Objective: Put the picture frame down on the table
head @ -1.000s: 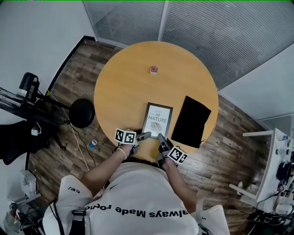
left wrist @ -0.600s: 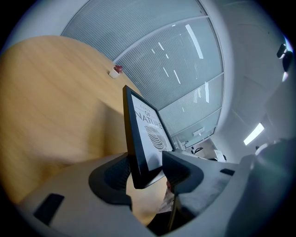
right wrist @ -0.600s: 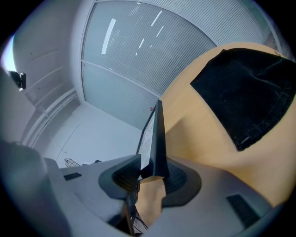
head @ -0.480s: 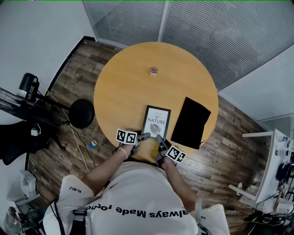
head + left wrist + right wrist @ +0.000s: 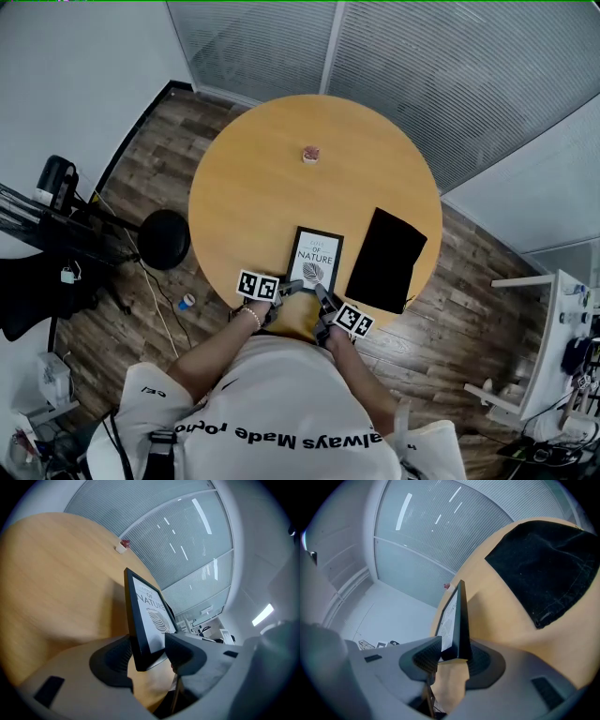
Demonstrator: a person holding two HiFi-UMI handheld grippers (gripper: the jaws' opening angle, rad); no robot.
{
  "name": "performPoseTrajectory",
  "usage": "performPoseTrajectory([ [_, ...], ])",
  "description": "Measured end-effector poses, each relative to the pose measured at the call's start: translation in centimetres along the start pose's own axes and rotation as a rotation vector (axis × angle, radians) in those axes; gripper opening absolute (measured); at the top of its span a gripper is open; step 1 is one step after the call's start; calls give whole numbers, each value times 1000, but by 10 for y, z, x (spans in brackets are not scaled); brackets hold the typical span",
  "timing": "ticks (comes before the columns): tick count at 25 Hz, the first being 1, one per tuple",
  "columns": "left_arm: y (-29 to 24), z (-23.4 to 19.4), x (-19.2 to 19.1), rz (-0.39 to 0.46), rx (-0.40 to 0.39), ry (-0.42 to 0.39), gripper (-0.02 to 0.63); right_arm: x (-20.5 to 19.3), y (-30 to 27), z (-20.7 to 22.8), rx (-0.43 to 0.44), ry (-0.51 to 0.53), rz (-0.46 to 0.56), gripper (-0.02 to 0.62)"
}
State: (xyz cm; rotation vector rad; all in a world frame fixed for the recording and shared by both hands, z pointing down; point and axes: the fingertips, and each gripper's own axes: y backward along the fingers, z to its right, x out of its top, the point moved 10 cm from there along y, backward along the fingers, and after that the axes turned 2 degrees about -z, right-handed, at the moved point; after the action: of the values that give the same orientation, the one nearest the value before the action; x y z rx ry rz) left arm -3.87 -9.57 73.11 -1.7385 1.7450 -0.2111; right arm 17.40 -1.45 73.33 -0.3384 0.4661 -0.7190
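While the picture frame (image 5: 314,258) sat over the table (image 5: 244,178), the left gripper (image 5: 292,286) and right gripper (image 5: 322,293) each clamped a bottom corner.

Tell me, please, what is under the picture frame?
Bare table shows beneath the picture frame, clamped by the left gripper and right gripper; from overhead, the frame covers that patch.

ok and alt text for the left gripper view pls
The left hand-held gripper clamps the bottom corner of a black rectangular picture frame whose white print reads "NATURE", seen from just behind the jaws. Beyond it lie a round light wooden table, a small red and white object at its far side, and a ribbed glass wall.
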Motion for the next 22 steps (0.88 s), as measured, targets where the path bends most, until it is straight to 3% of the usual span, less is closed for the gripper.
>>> performPoseTrajectory([
  [22, -16, -16, 0, -90, 76, -3, 216, 0, -17, 16, -93, -3, -97, 158],
])
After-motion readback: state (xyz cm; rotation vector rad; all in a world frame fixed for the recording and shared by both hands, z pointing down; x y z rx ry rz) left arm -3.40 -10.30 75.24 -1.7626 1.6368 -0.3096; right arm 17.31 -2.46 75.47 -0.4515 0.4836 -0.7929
